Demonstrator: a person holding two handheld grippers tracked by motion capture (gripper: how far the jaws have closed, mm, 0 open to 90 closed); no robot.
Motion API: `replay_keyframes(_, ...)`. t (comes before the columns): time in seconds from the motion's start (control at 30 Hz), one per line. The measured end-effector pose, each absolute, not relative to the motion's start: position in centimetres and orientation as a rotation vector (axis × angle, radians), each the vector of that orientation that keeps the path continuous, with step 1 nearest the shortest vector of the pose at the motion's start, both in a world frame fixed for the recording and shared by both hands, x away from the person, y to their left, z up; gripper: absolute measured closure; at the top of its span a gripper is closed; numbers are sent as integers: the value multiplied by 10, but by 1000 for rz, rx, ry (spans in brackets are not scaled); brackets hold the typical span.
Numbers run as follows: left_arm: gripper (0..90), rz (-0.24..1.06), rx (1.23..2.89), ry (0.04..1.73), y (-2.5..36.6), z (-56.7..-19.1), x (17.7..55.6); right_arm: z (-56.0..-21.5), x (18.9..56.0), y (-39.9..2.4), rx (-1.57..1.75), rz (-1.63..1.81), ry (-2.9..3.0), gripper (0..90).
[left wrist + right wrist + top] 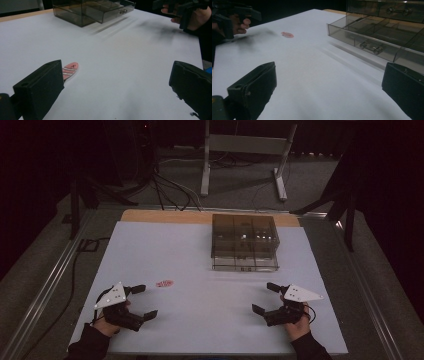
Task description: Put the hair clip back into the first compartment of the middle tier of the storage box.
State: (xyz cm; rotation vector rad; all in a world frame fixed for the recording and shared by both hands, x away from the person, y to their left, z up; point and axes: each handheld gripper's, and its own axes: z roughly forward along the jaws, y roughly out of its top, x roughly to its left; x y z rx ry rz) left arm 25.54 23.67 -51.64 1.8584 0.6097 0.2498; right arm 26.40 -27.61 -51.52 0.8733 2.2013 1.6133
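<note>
I hold both claws, left gripper [141, 301] and right gripper [265, 297], wide open and empty near the table's [200, 265] front edge, ready for the pink tag [164, 283]

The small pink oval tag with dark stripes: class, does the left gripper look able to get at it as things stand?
Probably yes. The small pink oval tag lies flat on the white table sheet, just beyond the left gripper, whose jaws stand open with nothing between.

Overhead view looks down; both low gripper views share the table [200, 270].
</note>
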Motion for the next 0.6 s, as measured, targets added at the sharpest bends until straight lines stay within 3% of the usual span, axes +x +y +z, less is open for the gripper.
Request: replay_keyframes(0.6, 5, 197, 1913, 540, 221, -514, 252, -513, 262, -272, 860, 1638, 2216, 0)
